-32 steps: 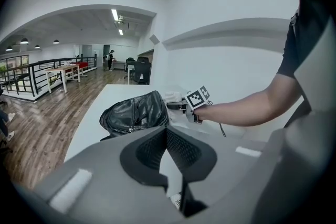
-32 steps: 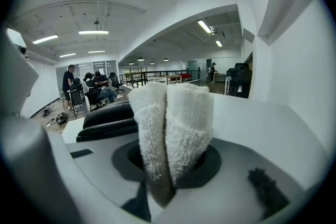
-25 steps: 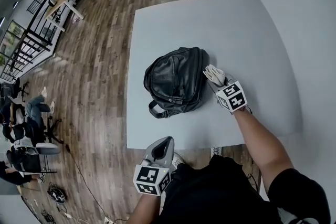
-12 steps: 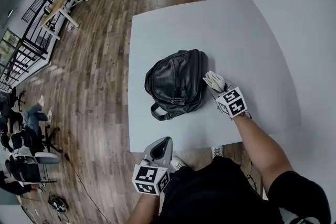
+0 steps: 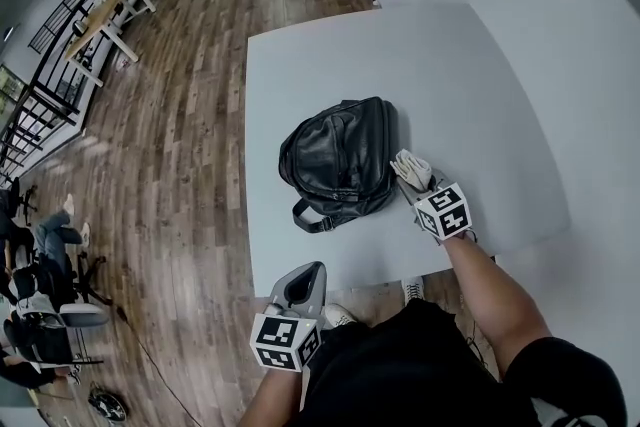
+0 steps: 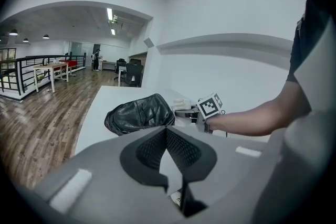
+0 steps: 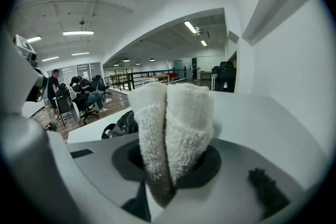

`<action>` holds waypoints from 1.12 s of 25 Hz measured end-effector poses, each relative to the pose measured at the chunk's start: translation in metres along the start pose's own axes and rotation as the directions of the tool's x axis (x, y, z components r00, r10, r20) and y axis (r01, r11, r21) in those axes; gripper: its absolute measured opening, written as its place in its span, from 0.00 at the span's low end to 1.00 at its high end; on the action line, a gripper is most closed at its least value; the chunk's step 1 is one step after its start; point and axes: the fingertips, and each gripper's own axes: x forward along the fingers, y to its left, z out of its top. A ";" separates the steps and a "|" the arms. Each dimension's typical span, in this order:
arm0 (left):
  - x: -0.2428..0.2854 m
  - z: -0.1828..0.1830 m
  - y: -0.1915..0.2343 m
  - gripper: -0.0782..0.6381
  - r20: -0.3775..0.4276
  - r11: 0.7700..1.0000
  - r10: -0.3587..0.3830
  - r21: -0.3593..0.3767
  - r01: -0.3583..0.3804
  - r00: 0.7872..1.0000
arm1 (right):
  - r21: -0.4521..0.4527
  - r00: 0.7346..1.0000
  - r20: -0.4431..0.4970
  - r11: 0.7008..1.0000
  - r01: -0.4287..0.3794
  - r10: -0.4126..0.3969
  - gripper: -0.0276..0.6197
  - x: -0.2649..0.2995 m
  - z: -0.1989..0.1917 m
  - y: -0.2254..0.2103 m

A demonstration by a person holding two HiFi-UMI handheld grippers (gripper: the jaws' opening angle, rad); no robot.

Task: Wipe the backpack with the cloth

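Wood-plank floor (image 5: 180, 115) fills the left half of the head view. White table (image 5: 330, 65) takes the centre and upper right, bare apart from the bag. Black leather backpack (image 5: 340, 160) lies flat at mid-frame, near the table's left edge, with its grab loop trailing toward the lower left. Lying broad face up, it probably offers the widest surface for wiping. Right gripper (image 5: 415, 177) sits on the table just right of the backpack, its marker cube (image 5: 443, 211) toward the wearer and its jaws aimed up-frame along the bag's right side. Those jaws are clamped on a folded white cloth (image 5: 406, 165). In the right gripper view the terry roll (image 7: 170, 128) stands proud of the jaws as two thick lobes, likely so that fabric, not plastic, meets the leather. The backpack (image 7: 122, 124) shows low and left of it in that view. Cloth appears close beside the bag's edge; I cannot tell whether it touches. Wiping looks about to start. Left gripper (image 5: 308, 275) hangs at lower centre, off the table's near edge and close to the wearer's body. Its jaws are pressed together at the tips with nothing between them. It seems parked out of the way, though it might later steady the bag (image 6: 139, 113).
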 end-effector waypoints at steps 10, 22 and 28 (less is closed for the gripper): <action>-0.025 -0.002 0.029 0.12 0.015 0.999 -0.038 0.010 0.038 0.999 | 0.039 0.998 -0.017 0.997 0.067 -0.066 0.18 -0.014 -0.007 0.032; -0.058 -0.023 0.050 0.12 0.028 0.996 -0.089 0.013 0.089 0.996 | 0.020 0.992 -0.069 0.994 0.112 -0.110 0.18 -0.018 -0.017 0.079; -0.082 -0.023 0.060 0.12 0.071 0.995 -0.096 0.010 0.095 0.993 | -0.001 0.986 -0.085 0.989 0.146 -0.145 0.18 -0.027 -0.017 0.092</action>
